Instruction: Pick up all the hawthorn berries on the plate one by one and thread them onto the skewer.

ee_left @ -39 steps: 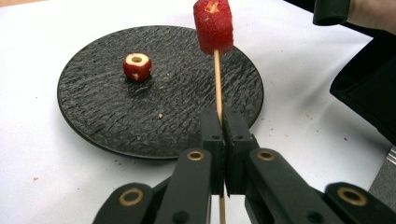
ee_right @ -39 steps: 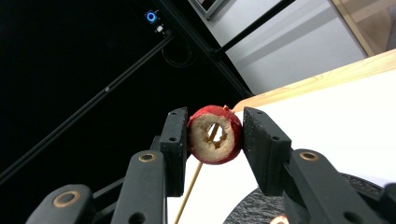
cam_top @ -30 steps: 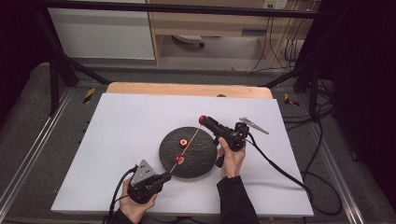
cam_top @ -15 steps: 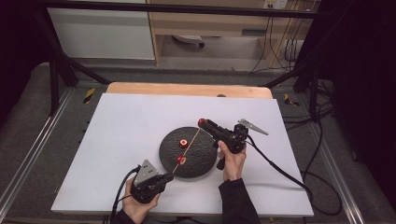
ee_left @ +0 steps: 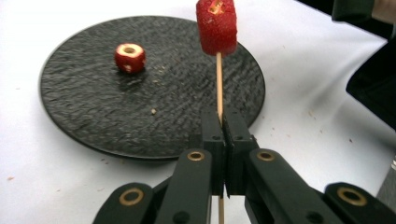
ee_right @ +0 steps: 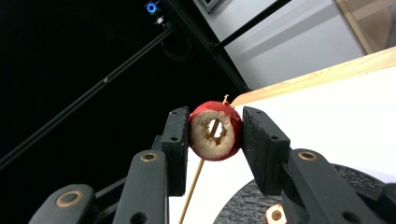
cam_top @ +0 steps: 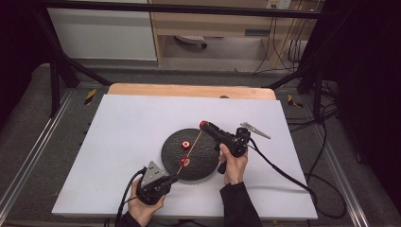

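Left gripper sits at the near edge of the white table, jaws fully closed on the lower end of a thin wooden skewer. The skewer slants up and away over the dark round plate. One red fruit piece, cored through, is already threaded low on the skewer, above the plate. A second cored piece lies loose on the plate, just beside the skewer line.

Right gripper is held beyond the plate's far edge, jaws partly open and pressing both sides of a third fruit piece. In the right gripper view the skewer's tip pokes out just past the top of this piece and the stick shows through the core hole, so the tip looks entered.

Step in hand, as judged: threading the third piece onto the skewer. Next move calls for sliding this piece down along the stick toward the first one, keeping hole and stick in line so the skewer neither bends nor splits the fruit; left grip must hold steady. Then the loose piece remains.
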Tool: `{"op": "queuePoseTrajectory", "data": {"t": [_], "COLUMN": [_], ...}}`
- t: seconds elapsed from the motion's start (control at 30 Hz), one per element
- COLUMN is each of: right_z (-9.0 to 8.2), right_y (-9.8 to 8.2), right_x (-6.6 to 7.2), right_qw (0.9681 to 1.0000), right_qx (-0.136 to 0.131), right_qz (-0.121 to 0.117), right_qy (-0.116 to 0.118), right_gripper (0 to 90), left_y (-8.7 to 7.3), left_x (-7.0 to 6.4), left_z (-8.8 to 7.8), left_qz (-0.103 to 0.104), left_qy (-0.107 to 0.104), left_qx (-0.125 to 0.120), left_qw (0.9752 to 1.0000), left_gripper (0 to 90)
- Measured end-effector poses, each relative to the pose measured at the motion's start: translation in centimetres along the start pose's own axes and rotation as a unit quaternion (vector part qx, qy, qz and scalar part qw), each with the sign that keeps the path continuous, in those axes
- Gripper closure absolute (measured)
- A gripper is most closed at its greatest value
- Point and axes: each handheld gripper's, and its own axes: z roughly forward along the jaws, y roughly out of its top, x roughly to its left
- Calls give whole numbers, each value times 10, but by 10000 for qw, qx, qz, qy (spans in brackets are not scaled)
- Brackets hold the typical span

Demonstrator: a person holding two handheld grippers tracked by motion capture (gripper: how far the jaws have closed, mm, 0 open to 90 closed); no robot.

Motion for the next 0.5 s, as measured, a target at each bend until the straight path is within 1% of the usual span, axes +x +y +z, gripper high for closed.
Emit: {"op": "queuePoseTrajectory", "data": {"t": [0.03, 0.1, 0.13, 0.17, 0.2, 0.23, 0.27, 0.3, 0.37, 0.4, 0.43, 0.5], "right_z": [0, -1, -2, -2, -2, -2, -2, -2, -1, -1, -1, -2], "right_y": [0, 0, 1, 1, 1, 1, 1, 0, -3, -3, -3, -2], "right_x": [0, 0, 0, 1, 1, 1, 1, 1, 1, 0, 0, 1], "right_qw": [10000, 9999, 9999, 9999, 9999, 9998, 9998, 9998, 9997, 9996, 9997, 9997], "right_qx": [18, 58, 45, 47, 65, 83, 87, 98, 106, 109, 112, 128], "right_qz": [-42, -98, -145, -134, -146, -163, -151, -174, -200, -231, -214, -193], "right_qy": [19, 4, -5, 12, 14, 2, -9, -23, -74, -79, -48, -48], "right_gripper": [632, 633, 633, 634, 634, 634, 635, 635, 636, 636, 637, 637], "left_y": [0, 1, 2, 2, 2, 2, 1, 1, 0, 0, 0, 2], "left_x": [0, 1, 1, 2, 2, 3, 2, 1, -1, -2, -1, 1], "left_z": [0, 0, -1, -2, -2, -1, -1, 0, 2, 2, 1, 1], "left_qz": [19, -30, -40, -37, -66, -136, -166, -119, -111, -61, -47, -85], "left_qy": [-23, -42, -20, -2, -5, -68, -82, -60, -69, -13, 40, 22], "left_qx": [20, 29, 6, -9, -17, -11, -10, 18, 38, 19, -20, -3], "left_qw": [10000, 10000, 10000, 10000, 10000, 9999, 9998, 9999, 9999, 10000, 10000, 10000], "left_gripper": [887, 887, 887, 887, 887, 887, 887, 887, 888, 887, 888, 887]}}
